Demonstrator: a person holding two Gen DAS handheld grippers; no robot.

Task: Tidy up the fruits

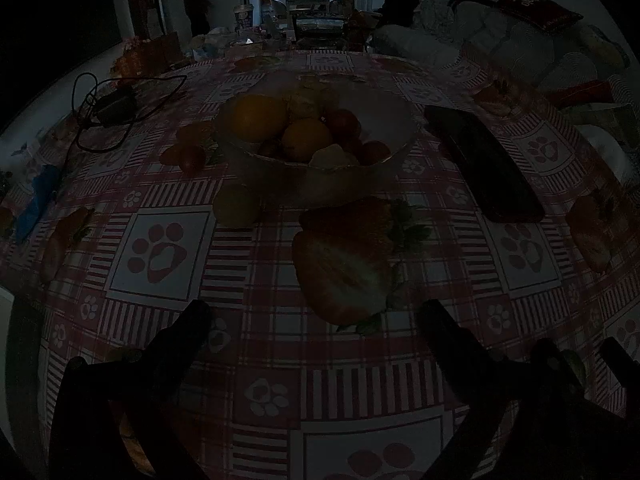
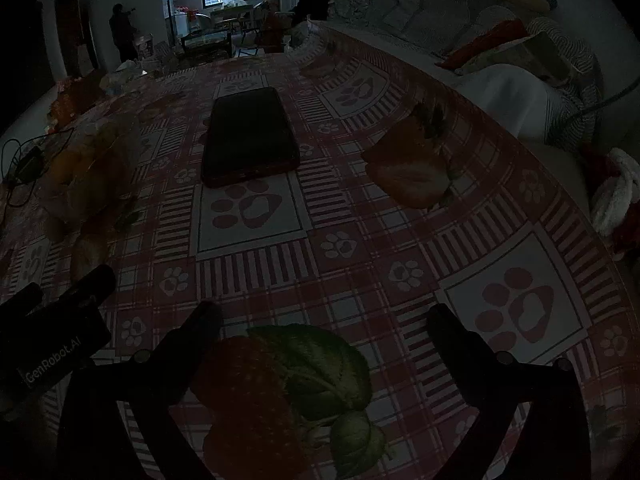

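Nearest the lens, the left gripper (image 1: 316,312) and right gripper (image 2: 324,312) hover with jaws wide apart and empty over the dim tabletop (image 1: 256,288), while the fruit bowl (image 1: 316,136) sits at frame centre, two loose fruits (image 1: 236,206) beside it likely awaiting collection.

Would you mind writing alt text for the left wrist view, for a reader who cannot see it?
A dim view past the open left hand-held gripper to a glass bowl heaped with oranges and red fruits. More fruit lies loose on the paw-print tablecloth beside it, with a dark phone to the right.
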